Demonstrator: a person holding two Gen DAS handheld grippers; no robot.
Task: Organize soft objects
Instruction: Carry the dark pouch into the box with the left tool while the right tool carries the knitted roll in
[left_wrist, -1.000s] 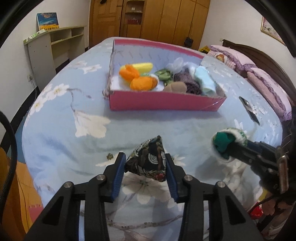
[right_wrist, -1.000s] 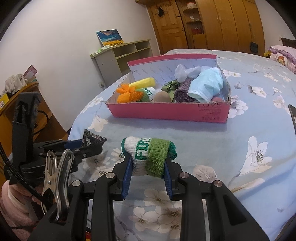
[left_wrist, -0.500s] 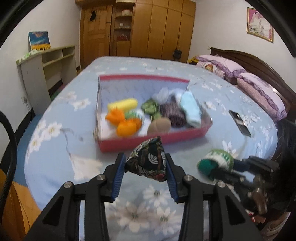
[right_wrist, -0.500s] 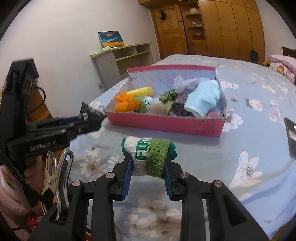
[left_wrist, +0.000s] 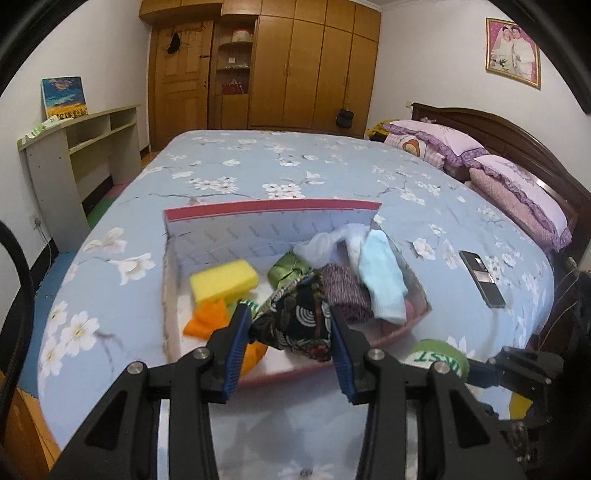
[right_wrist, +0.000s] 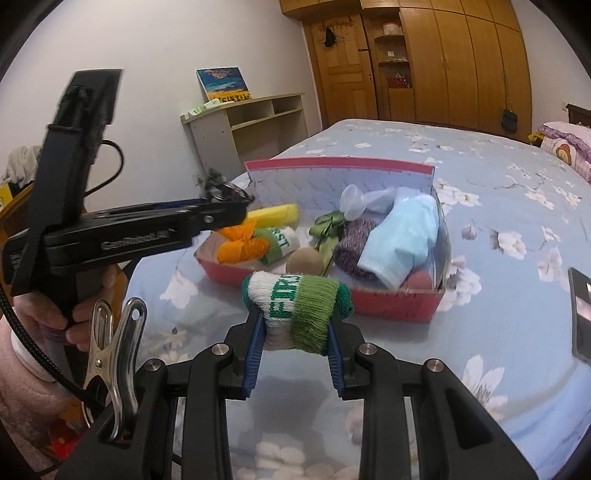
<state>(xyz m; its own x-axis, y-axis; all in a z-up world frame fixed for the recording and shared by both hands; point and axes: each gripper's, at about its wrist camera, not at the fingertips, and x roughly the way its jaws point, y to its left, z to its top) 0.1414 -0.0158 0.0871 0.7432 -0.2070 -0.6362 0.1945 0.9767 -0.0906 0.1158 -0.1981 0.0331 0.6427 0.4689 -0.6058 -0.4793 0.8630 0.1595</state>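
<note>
- Step in hand, as judged: two soft items are being carried to the pink box on the bed; neither is being released yet
- The left gripper is clamped on a dark patterned pouch; the pouch is being held over the box's near edge, above the orange knit piece
- The right gripper is clamped on a rolled sock; the roll is being held just short of the box's near wall, over the bedspread
- Next move, as judged: the pouch is to be lowered into a free spot and let go; then the sock roll is to be brought over the wall; the box's left front is looking less crowded than the right
- Materials: the pouch is a limp printed fabric, roughly triangular, white swirl print on black; being squeezed flat at the sides
- The sock roll is a chunky knit, white with green lettering and a green cuff; cylinder shape, bulging past the pads
- Already lying in the box: a yellow sponge, blocky and porous; a light blue sock, smooth knit; a purple knit bundle; a green ribbon bow, glossy; a tan ball
- A phone is lying on the bedspread, well apart from the box
</note>
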